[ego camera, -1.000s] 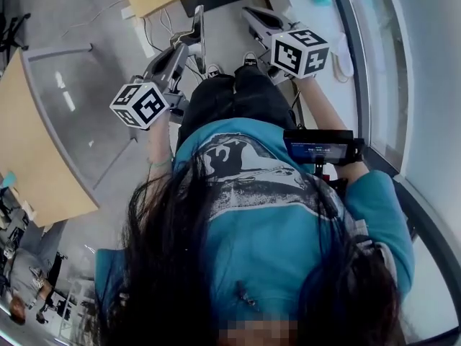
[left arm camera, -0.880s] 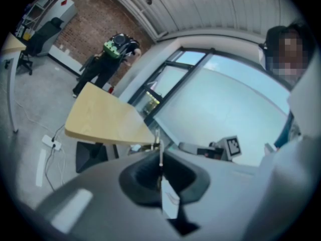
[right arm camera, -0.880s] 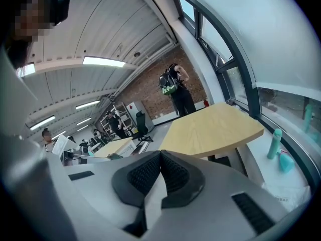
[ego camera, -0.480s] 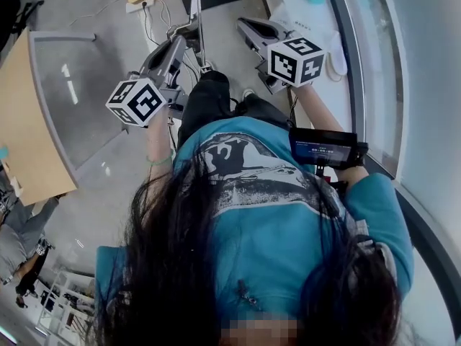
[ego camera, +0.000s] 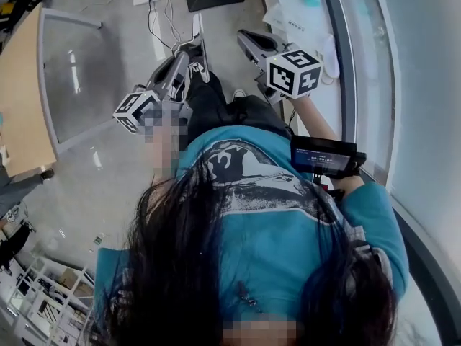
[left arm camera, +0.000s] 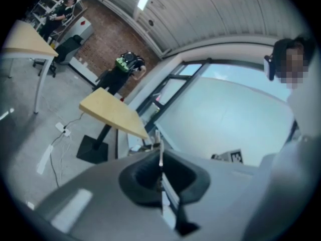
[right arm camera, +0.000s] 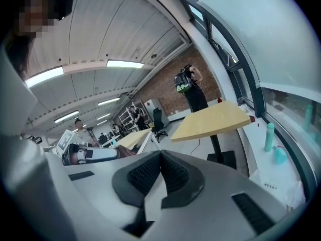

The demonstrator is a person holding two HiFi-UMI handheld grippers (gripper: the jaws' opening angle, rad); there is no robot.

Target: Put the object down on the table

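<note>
My left gripper (left arm camera: 160, 157) has its jaws pinched on a thin pale strip (left arm camera: 160, 143). I see the strip edge-on, and it stands straight up out of the pads. From the head view the same strip (ego camera: 196, 29) pokes out past the left gripper (ego camera: 191, 49), high above the floor. My right gripper (right arm camera: 160, 157) has its jaws pressed together with nothing between them, and it is held level beside the left one (ego camera: 248, 38).

I cannot tell what the strip is. It does not droop beyond the pads, so I judge it stiff, and it is slight enough to be very light. Its flat faces are the only sensible place to grip it, low down where my pads sit now. A piece this thin could pivot or slide if the pinch eases.

The wooden counter (left arm camera: 113, 115) on its black foot stands well apart across the room, ahead of both grippers (right arm camera: 213, 120). The strip is in the air, not on it.
</note>
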